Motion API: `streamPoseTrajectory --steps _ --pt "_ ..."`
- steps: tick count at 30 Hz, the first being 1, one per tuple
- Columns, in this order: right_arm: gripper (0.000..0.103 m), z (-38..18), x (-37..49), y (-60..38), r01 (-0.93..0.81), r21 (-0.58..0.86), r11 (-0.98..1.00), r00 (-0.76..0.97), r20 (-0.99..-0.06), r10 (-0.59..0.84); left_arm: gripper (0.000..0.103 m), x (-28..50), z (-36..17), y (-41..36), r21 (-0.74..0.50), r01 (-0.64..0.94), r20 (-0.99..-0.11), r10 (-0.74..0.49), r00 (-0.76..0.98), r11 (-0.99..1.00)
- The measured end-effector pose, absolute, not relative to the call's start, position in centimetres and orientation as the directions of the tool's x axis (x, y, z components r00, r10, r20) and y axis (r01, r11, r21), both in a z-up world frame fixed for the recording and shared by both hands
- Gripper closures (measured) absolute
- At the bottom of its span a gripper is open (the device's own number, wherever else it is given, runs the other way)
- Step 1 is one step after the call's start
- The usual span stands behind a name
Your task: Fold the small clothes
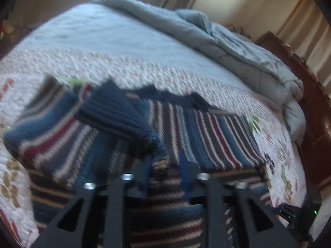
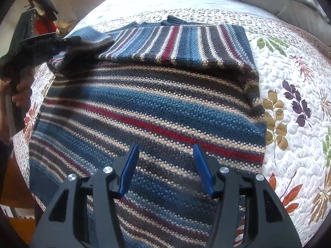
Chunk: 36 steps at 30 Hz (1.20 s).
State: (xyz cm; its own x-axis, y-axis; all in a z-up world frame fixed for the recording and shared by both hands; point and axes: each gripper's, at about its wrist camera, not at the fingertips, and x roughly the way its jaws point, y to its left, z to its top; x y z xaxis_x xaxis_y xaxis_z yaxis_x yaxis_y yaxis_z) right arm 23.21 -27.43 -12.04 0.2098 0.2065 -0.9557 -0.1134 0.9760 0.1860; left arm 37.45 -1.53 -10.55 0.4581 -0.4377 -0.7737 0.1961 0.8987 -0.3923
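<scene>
Ahead of both our grippers lies the bed, its floral quilt (image 2: 293,66) bearing the striped sweater (image 2: 149,107), which is spread flat directly beneath and ahead of our right gripper (image 2: 165,155). The far portion of the sweater already lies folded over, its stripes running crosswise to those below. Our right gripper hovers above the body with its blue fingers (image 2: 128,169) spread and holding nothing. Up and to its left, our left gripper (image 1: 164,159) carries the ribbed navy cuff (image 1: 122,113) of the sleeve; the blurred frame shows knit between its partly closed fingers, and we judge it pinched. To fold well, we should lay the sleeve straight across the body, edges aligned, the free gripper smoothing wrinkles before release.
</scene>
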Motion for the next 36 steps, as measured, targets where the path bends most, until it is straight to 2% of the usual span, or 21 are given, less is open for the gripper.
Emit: streamPoseTrajectory --steps 1,4,7,9,10,12,18,22,25,29,34,35,36 --pt "0.045 -12.0 23.2 -27.4 -0.117 0.179 0.977 0.209 -0.957 0.2 0.049 37.1 -10.5 -1.3 -0.4 0.201 -0.77 -0.447 0.455 0.894" --pt "0.045 -12.1 23.5 -27.1 -0.126 0.152 0.98 0.198 -0.964 0.175 0.048 35.5 -10.1 0.1 -0.382 0.195 -0.774 -0.428 0.466 0.903" --pt "0.045 -12.2 24.4 -26.2 -0.126 0.154 0.98 0.182 -0.968 0.175 0.046 34.3 -9.9 3.3 -0.271 0.053 -0.845 -0.264 0.466 0.961" --pt "0.045 -12.2 25.4 -25.0 -0.125 0.169 0.978 0.167 -0.968 0.189 0.041 33.5 -9.8 5.9 -0.184 -0.076 -0.877 -0.129 0.462 0.98" --pt "0.045 -12.1 26.0 -24.4 -0.123 0.174 0.977 0.161 -0.968 0.193 0.036 33.1 -9.7 6.9 -0.173 -0.127 -0.878 -0.094 0.47 0.977" --pt "0.045 -11.9 27.4 -22.5 -0.129 0.186 0.974 0.148 -0.968 0.205 0.035 32.6 -10.1 8.8 -0.175 -0.223 -0.87 -0.045 0.49 0.959" --pt "0.046 -10.2 32.4 -14.5 -0.236 0.153 0.96 0.141 -0.972 0.189 0.035 34.3 -12.2 10.1 -0.143 -0.244 -0.894 -0.019 0.448 0.959" --pt "0.047 -9.2 35.5 -8.8 -0.309 0.163 0.937 0.149 -0.965 0.217 0.035 35.4 -11.9 12.3 -0.042 -0.265 -0.9 0.079 0.429 0.963" --pt "0.047 -9.6 37.7 -4.5 -0.352 0.188 0.917 0.137 -0.959 0.249 0.029 36.2 -11.7 14.2 -0.025 -0.276 -0.9 0.098 0.424 0.961" --pt "0.047 -11.2 40.1 -0.6 -0.384 0.185 0.905 0.127 -0.96 0.25 0.029 36.9 -12.1 16.0 -0.001 -0.289 -0.912 0.118 0.394 0.957" --pt "0.046 -14.9 42.3 3.4 -0.436 0.08 0.896 0.096 -0.986 0.135 0.029 36.5 -12.6 18.6 -0.07 -0.343 -0.923 0.07 0.379 0.937" --pt "0.048 -15.5 42.4 3.9 -0.448 0.052 0.893 0.099 -0.989 0.107 0.029 36.4 -12.8 19.0 -0.078 -0.357 -0.925 0.067 0.374 0.931" --pt "0.057 -16.2 42.5 4.2 -0.46 -0.003 0.888 0.115 -0.992 0.056 0.029 36.3 -12.9 19.2 -0.08 -0.364 -0.926 0.067 0.372 0.928"
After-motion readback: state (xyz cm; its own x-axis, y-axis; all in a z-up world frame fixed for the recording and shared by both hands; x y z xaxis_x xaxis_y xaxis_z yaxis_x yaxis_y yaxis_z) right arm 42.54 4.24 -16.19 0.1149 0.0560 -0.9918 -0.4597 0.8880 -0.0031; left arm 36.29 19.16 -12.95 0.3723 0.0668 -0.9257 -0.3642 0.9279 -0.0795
